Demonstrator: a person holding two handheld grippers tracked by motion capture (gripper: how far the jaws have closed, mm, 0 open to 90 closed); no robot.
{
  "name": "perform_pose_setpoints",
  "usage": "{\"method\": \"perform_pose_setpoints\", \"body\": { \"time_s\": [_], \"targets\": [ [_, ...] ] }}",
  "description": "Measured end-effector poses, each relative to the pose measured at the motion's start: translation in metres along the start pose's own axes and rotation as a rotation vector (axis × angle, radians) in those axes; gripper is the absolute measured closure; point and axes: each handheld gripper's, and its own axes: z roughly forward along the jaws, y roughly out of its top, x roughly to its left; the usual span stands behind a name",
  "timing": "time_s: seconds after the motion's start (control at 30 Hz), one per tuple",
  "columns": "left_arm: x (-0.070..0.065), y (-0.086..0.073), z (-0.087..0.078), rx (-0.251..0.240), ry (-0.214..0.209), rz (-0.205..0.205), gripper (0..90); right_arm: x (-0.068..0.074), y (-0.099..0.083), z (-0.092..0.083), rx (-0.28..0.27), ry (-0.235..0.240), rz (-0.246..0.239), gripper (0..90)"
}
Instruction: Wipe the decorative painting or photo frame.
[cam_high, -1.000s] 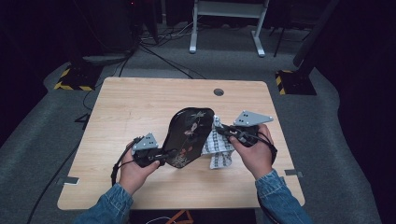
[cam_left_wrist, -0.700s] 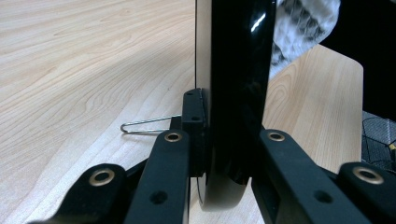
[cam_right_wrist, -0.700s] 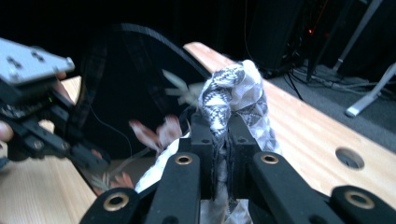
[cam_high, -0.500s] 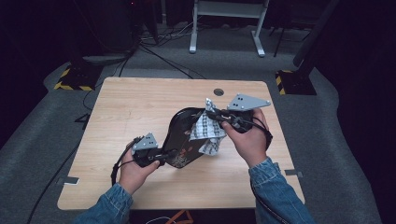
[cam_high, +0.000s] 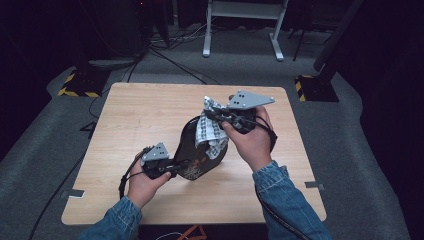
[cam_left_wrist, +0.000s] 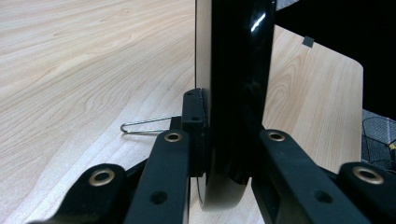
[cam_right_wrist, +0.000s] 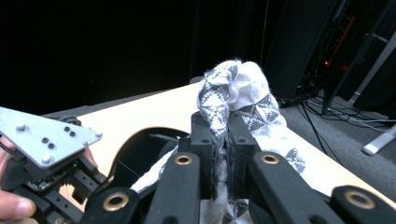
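Wiping looks midway: the left claw (cam_high: 176, 165) clamps the black plate (cam_high: 197, 150) on edge on the counter (cam_high: 130, 120), while the right claw (cam_high: 212, 116) pinches the cloth (cam_high: 209, 131) against the plate's top.

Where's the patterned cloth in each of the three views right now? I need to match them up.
High view: the patterned cloth hangs at centre, pinched by the right gripper over the black plate.
Left gripper view: not in it.
Right gripper view: the cloth bunches at centre, above the closed jaws.
Shared landmark: the black plate, clamped by the left gripper, on the wooden table.
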Motion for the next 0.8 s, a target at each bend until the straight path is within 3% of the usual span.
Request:
{"method": "perform_pose_setpoints", "body": {
  "time_s": [0.37, 0.8],
  "targets": [
    [0.001, 0.000, 0.000, -0.001, -0.002, 0.002, 80.3, -0.001, -0.001, 0.021, -0.036, 0.027, 0.035, 83.6],
    [0.000, 0.000, 0.000, 0.004, 0.002, 0.005, 80.3, -0.008, -0.010, 0.027, -0.026, -0.028, 0.047, 84.7]
  ]
}}
